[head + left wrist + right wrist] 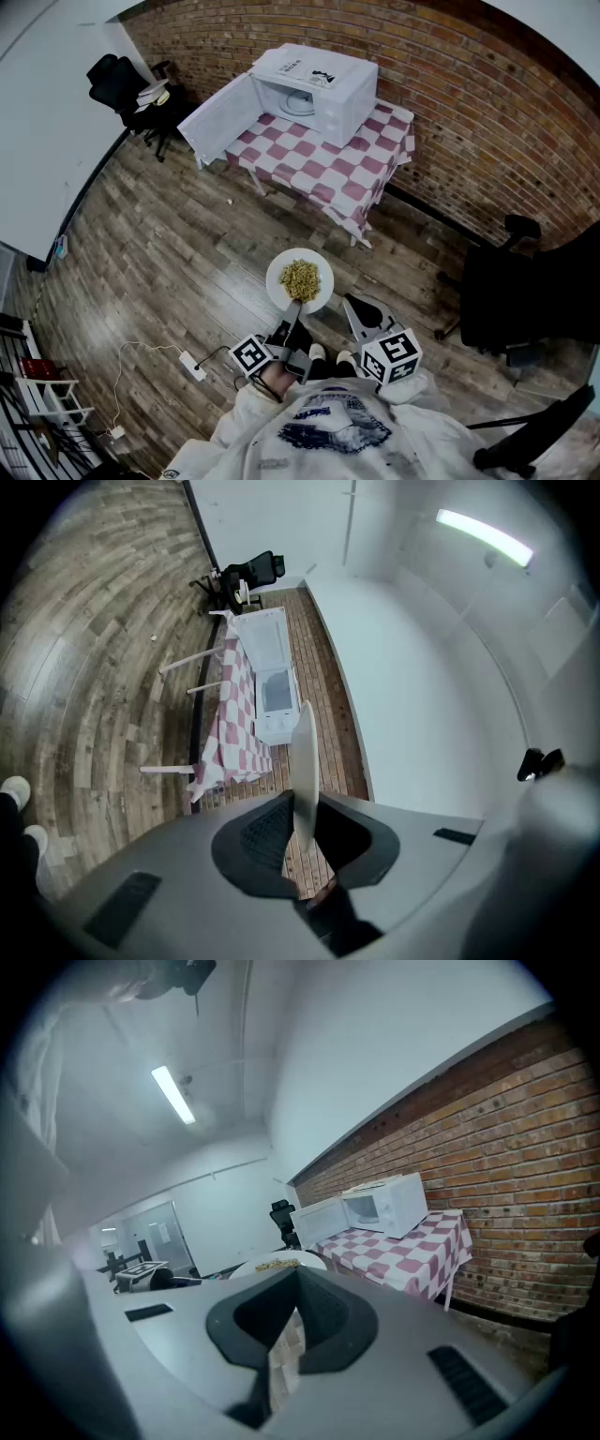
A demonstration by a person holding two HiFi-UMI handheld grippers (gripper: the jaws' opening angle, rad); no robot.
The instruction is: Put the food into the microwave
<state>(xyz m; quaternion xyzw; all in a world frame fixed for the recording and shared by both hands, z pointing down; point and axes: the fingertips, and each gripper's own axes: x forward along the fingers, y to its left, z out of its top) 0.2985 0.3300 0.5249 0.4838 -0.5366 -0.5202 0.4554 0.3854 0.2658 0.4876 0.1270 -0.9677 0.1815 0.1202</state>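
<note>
A bench (319, 159) draped in a red-and-white checked cloth (367, 202) is standing against the brick wall (487, 112), carrying a white microwave (323, 89) whose door (220, 117) is hanging open past the bench's left end. The wood-plank floor (169, 253) around it is bearing a black office chair (122, 84) in the far corner, another dark chair (506, 291) at right, and a white power strip (193, 366) trailing a thin white cable (150, 344) in the foreground.

Left gripper (293, 317), low before the torso, jaws clamped on a plate (277, 278) rim; right gripper (356, 307) beside it, jaws together, empty.
</note>
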